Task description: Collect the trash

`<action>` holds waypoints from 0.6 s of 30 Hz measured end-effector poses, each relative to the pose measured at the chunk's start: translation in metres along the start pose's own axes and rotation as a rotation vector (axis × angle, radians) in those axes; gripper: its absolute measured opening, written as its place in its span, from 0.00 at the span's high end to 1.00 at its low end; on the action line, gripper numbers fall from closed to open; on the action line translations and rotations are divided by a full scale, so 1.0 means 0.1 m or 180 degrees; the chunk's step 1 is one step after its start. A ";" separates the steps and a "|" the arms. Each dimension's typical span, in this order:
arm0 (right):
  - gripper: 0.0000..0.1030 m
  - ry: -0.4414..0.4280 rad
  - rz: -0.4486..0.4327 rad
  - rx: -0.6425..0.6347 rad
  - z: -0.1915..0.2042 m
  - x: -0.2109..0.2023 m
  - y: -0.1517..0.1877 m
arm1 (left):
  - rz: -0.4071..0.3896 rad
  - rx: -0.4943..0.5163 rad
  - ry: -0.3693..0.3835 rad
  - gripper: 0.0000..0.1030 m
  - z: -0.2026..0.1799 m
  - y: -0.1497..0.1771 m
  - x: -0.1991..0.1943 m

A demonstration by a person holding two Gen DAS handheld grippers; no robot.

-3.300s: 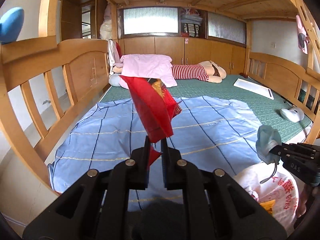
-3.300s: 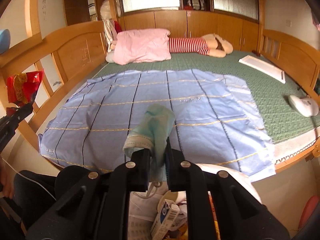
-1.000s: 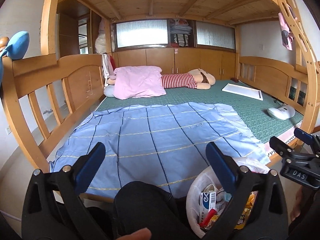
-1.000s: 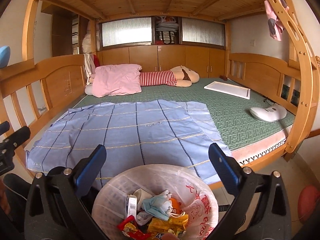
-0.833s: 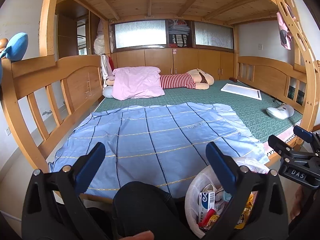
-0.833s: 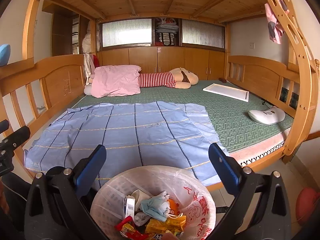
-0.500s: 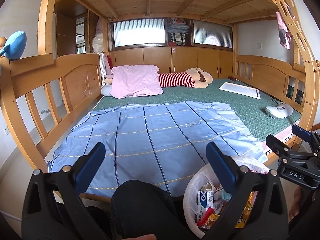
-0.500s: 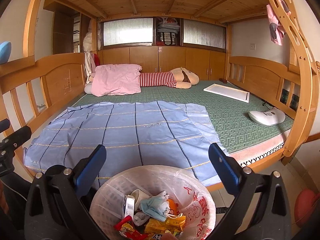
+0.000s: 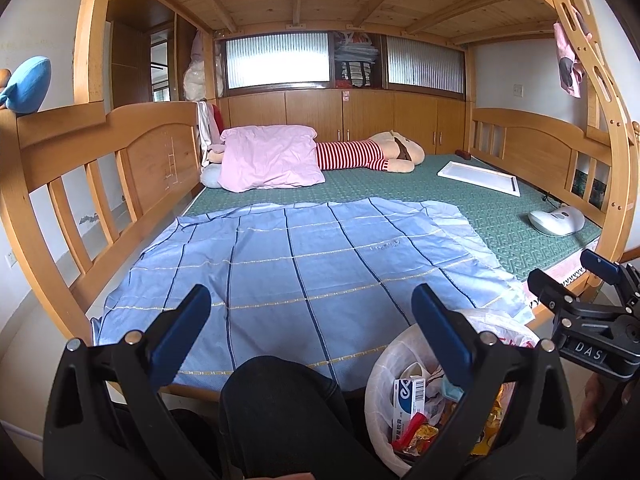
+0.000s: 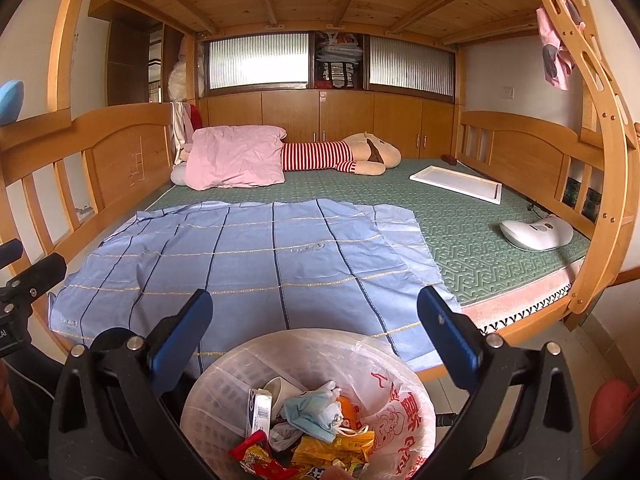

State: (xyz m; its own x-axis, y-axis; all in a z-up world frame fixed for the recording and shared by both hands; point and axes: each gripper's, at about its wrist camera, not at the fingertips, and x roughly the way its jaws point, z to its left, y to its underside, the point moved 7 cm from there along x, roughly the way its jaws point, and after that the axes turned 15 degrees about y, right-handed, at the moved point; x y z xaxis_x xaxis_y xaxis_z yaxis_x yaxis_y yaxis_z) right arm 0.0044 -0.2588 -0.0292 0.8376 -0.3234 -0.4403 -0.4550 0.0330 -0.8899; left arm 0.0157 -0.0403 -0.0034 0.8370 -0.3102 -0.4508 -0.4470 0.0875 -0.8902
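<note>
Both grippers empty, fingers spread wide: right gripper (image 10: 314, 332) hangs directly over the trash bin (image 10: 224, 376), left gripper (image 9: 310, 326) sits beside it above the person's knee (image 9: 280, 392). Bin is lined with a white plastic bag (image 10: 400, 396) and stands just off the bed's near edge. Inside: crumpled face mask (image 10: 310, 410), small carton (image 10: 258, 406), red and yellow snack wrappers (image 10: 332, 448). All look light, soft, crinkly and slippery; I'd pinch any of them at a fold or edge, not the flat face. Beyond, the blue sheet (image 10: 248, 256) on the bed shows no loose litter. Collection looks essentially done.
</note>
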 end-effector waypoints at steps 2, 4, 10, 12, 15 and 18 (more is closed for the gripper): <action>0.03 -0.0004 0.0006 -0.0001 0.01 0.01 0.01 | 0.0004 0.0000 0.0002 0.03 -0.01 0.00 0.00; 0.03 -0.0004 0.0006 -0.0004 0.01 0.01 0.00 | 0.0001 -0.0002 0.0001 0.03 0.00 0.00 0.00; 0.03 -0.0011 0.0022 0.0003 0.01 0.03 0.01 | 0.0015 -0.0002 0.0006 0.03 -0.01 0.02 0.01; 0.03 -0.0016 0.0029 0.0000 0.02 0.04 0.02 | 0.0017 -0.0002 0.0007 0.03 -0.01 0.02 0.01; 0.03 -0.0016 0.0029 -0.0003 0.03 0.03 0.03 | 0.0018 -0.0006 0.0006 0.03 -0.01 0.02 0.01; 0.03 -0.0010 0.0035 -0.0006 0.04 0.04 0.03 | 0.0019 -0.0004 0.0007 0.03 -0.02 0.02 0.01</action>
State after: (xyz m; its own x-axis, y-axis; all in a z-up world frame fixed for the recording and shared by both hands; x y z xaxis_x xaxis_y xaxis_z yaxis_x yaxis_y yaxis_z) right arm 0.0072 -0.2560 -0.0343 0.8335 -0.3202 -0.4504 -0.4647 0.0348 -0.8848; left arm 0.0151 -0.0421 -0.0055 0.8336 -0.3119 -0.4558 -0.4523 0.0882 -0.8875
